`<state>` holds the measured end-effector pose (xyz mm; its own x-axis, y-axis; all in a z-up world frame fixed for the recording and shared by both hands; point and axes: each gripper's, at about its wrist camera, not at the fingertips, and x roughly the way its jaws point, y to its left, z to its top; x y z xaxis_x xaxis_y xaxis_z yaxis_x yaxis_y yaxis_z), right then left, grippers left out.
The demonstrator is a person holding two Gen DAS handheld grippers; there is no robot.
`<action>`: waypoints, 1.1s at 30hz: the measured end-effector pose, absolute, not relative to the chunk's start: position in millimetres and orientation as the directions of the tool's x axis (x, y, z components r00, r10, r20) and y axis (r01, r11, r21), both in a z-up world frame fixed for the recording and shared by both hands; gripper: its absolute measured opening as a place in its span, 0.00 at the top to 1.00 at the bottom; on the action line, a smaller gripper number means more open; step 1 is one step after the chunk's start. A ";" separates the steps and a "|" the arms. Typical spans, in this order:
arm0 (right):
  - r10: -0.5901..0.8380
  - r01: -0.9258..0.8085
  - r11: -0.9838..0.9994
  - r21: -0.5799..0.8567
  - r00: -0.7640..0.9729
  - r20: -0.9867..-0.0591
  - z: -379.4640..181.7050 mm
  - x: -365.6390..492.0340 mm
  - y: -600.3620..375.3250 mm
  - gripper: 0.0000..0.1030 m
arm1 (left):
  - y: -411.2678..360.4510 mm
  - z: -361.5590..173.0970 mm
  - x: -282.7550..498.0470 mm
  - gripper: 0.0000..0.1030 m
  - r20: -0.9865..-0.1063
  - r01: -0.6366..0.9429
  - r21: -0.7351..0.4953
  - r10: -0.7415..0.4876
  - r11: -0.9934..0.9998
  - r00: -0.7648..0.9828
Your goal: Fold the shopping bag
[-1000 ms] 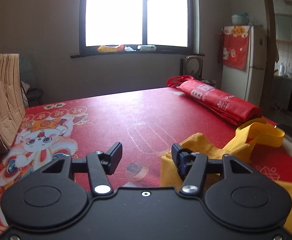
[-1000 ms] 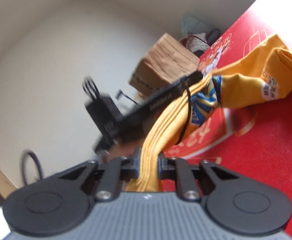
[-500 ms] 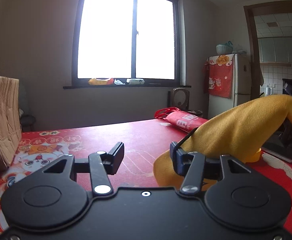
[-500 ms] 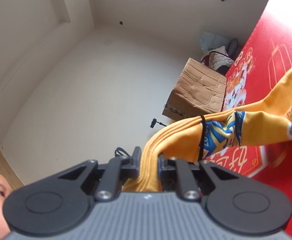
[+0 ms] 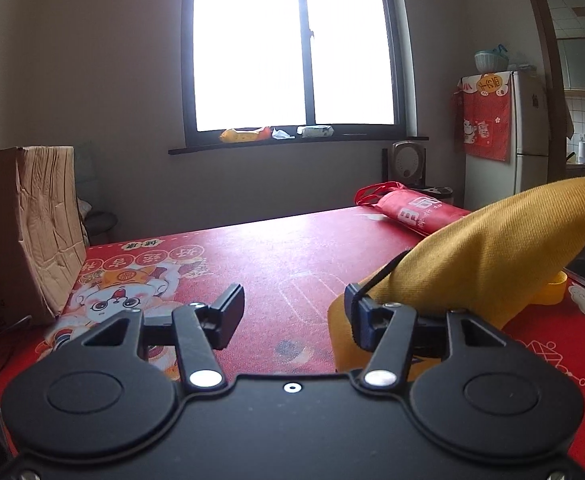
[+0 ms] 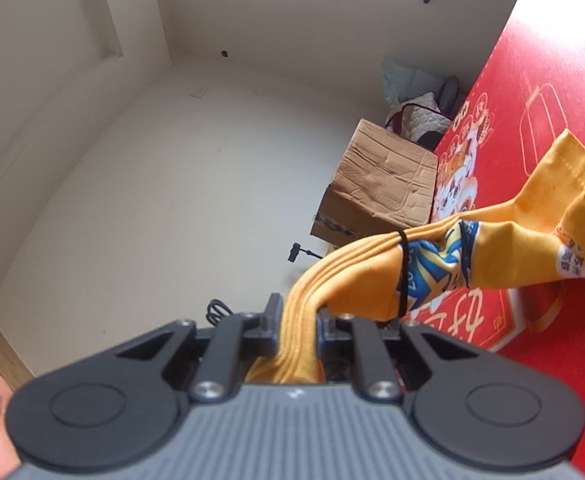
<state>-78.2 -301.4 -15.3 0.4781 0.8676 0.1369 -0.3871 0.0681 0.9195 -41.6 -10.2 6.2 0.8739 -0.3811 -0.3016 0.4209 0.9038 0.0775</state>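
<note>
yellow shopping bag (image 6: pixel 492 248) strung out above the red table (image 5: pixel 284 248)

in the right wrist view the bag's long axis runs from lower centre up to the right edge of the frame, gathered into a roll with a thin black elastic band (image 6: pixel 402 276) round its printed middle. the right gripper (image 6: pixel 297 322) is clamped on the bunched yellow handles at the near end. in the left wrist view the roll slants from lower centre up to the right edge, above the table; the left gripper (image 5: pixel 292 312) has its jaws apart and opening, nothing between them, the band hooked over the right-hand finger (image 5: pixel 362 320).
</note>
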 end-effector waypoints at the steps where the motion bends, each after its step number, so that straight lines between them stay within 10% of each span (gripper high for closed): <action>1: 0.868 -0.386 0.067 0.920 0.478 0.137 -15.5 -78.0 -301.8 0.86 | -10.4 6.4 -42.2 0.44 -0.302 0.420 0.079 -0.380 0.904 0.874; 33: 0.869 -0.446 0.018 0.895 0.450 0.207 -3.6 -82.8 -309.9 0.85 | -3.6 -3.3 -36.9 0.39 -0.293 0.415 0.020 -0.392 0.909 0.872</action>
<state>-82.8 -309.9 -3.6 0.4497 0.8689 0.2067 -0.4460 0.0180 0.8949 -36.9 -3.6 -3.3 0.8722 -0.3917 -0.2929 0.4153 0.9095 0.0204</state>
